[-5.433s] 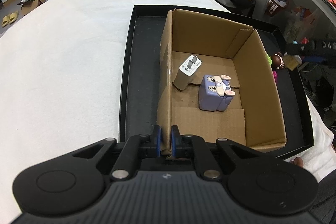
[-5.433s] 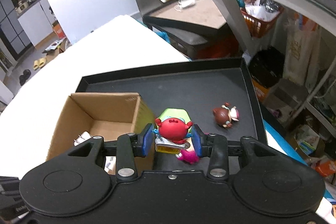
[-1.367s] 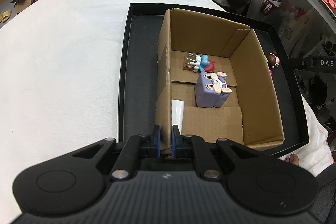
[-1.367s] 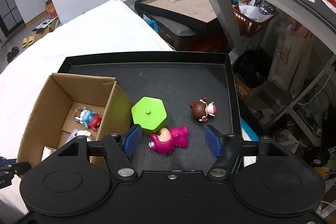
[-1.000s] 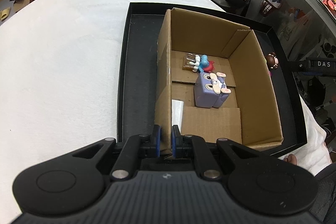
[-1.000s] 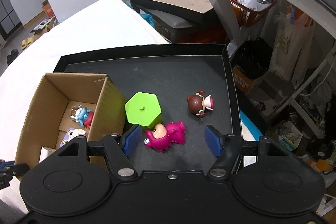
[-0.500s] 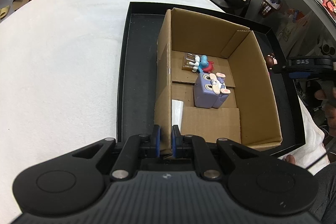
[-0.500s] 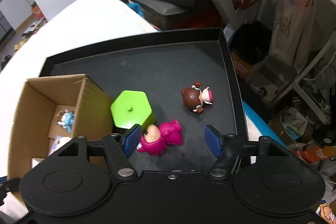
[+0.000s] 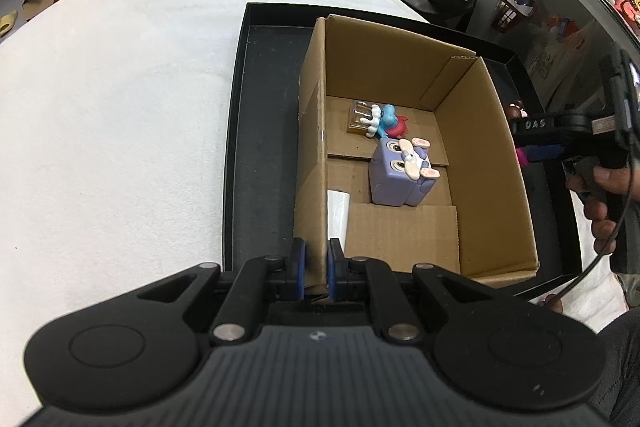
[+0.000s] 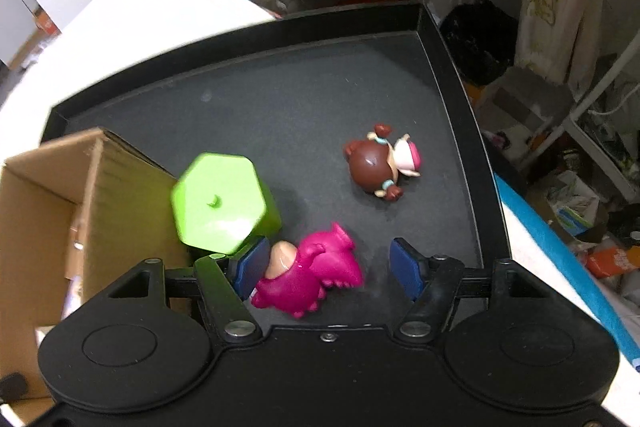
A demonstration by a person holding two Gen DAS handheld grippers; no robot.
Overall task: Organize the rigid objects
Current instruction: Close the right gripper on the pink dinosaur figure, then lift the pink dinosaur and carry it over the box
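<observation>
A: Start close in. What's the left gripper [image 9: 314,269] doing?

B: Its blue pads are clamped on the near wall of the open brown cardboard box [image 9: 486,131], pinching the edge. The box sits inside the shallow black tray [image 9: 262,131], which lies on the white cloth-covered table [image 9: 120,99].

A: And the right gripper [image 10: 329,267]?

B: Jaws apart, gripping nothing. The magenta pink toy figure with a pale face [image 10: 310,273] lies on its side on the tray floor between the pads, close against the left one, with a clear gap to the right one. I can't tell whether the left pad actually touches it.

A: What's beside it?

B: Just beyond the left pad stands the lime green hexagonal plastic container [image 10: 220,203], tight to the box's outer wall. Farther out, well apart from the pink one, the brown-haired doll figure with a pink bow [image 10: 378,165] lies on the tray.

A: And inside the box?

B: Nearest, a white flat piece [image 9: 338,213] leans along the left wall. Then the lilac cube-shaped toy with rabbit ears [image 9: 402,173] in the middle of the floor. Behind it, touching or nearly so, the small blue and red figure on a clear base [image 9: 378,121].
</observation>
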